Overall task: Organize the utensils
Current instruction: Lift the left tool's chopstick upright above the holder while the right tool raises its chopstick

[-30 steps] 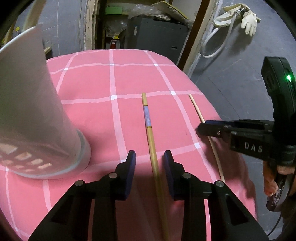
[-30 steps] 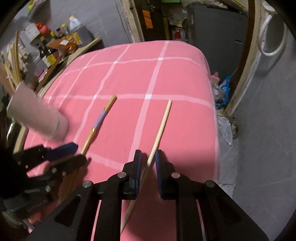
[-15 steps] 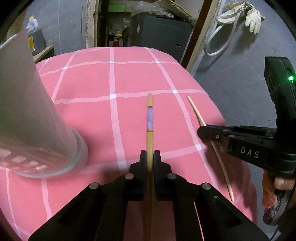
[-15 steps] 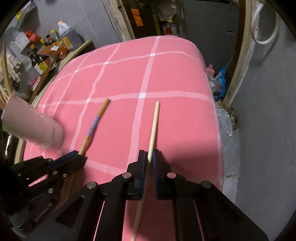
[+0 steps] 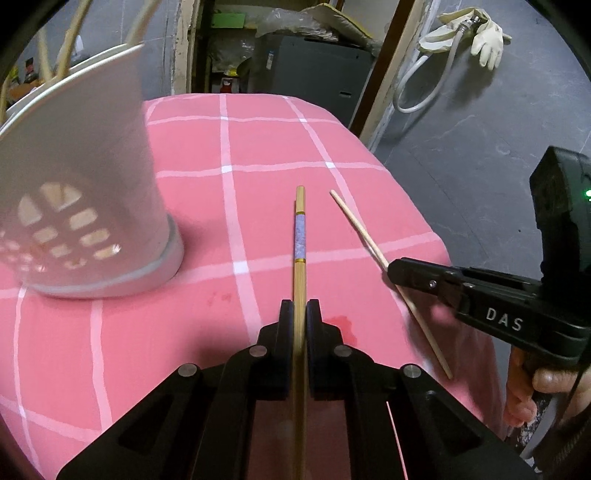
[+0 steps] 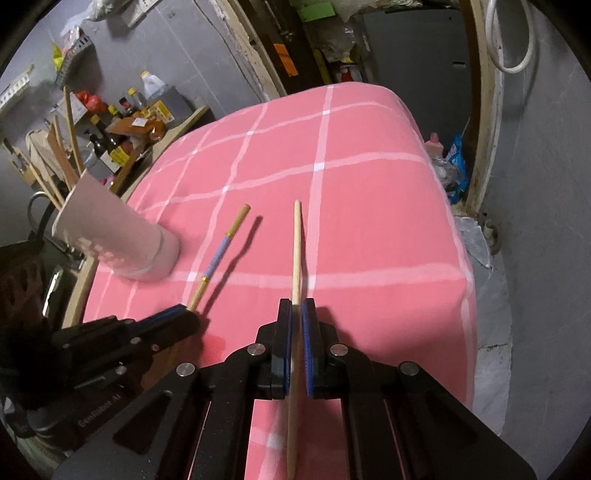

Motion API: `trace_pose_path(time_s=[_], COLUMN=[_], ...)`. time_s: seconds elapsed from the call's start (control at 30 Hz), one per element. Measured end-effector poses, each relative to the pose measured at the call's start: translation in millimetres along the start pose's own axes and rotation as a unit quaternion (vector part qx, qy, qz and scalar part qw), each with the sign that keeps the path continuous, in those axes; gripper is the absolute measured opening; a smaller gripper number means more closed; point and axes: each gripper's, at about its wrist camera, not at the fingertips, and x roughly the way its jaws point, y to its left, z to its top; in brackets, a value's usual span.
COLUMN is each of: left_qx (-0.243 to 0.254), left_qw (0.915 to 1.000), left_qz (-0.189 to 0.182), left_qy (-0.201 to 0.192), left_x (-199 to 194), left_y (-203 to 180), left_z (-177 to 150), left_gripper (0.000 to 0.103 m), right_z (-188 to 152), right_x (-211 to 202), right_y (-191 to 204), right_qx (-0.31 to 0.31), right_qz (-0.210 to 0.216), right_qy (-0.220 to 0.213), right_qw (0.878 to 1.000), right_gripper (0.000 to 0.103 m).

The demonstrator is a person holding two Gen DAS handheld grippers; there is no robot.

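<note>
Left gripper (image 5: 299, 308) jaws clamp the banded chopstick (image 5: 300, 236); right gripper (image 6: 296, 308) jaws clamp the plain chopstick (image 6: 296, 251). Holder (image 5: 85, 206) stands left; counter (image 6: 369, 192) edge lies right.

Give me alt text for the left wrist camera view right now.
The left gripper is shut on a banded chopstick above a pink checked tablecloth. A white utensil holder stands to its left; at right, the right gripper grips a plain chopstick.

Likely a home storeroom, sauce bottles (image 6: 110, 147), rubber gloves (image 5: 476, 31), clutter
</note>
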Motion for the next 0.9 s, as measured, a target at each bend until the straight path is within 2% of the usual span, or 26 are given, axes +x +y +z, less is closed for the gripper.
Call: trace_pose_path(time_s=[0.17, 0.2, 0.27, 0.43, 0.57, 0.7, 0.77, 0.9], left_qx=[-0.012, -0.015, -0.020, -0.029, -0.032, -0.032, -0.033, -0.032], left_qw=[0.9999, 0.9999, 0.9998, 0.9996, 0.9995, 0.9995, 0.9994, 0.9994], left_qz=[0.003, 0.004, 0.004, 0.002, -0.003, -0.006, -0.008, -0.010], left_qy=[0.002, 0.002, 0.002, 0.004, 0.004, 0.005, 0.005, 0.004], left_x=[-6, -6, -9, -9, -10, -11, -11, -13], left_y=[5, 6, 8, 15, 16, 18, 19, 21], left_z=[-6, -7, -9, -10, -10, -12, -12, -13], left_gripper=[0.005, 0.005, 0.005, 0.005, 0.005, 0.005, 0.005, 0.005], right_z=[4, 5, 9, 20, 29, 33, 35, 34], right_x=[5, 7, 14, 28, 38, 41, 40, 35], right_y=[11, 14, 17, 25, 32, 32, 24, 10], right_qx=[-0.029, -0.037, -0.046, -0.068, -0.089, -0.091, -0.074, -0.033], right_qz=[-0.021, -0.031, -0.041, -0.055, -0.076, -0.073, -0.073, -0.051], right_qy=[0.010, 0.012, 0.022, 0.036, 0.043, 0.041, 0.034, 0.026], right_qw=[0.999, 0.999, 0.998, 0.996, 0.992, 0.992, 0.994, 0.998], right_gripper=[0.007, 0.009, 0.025, 0.031, 0.031, 0.029, 0.011, 0.005])
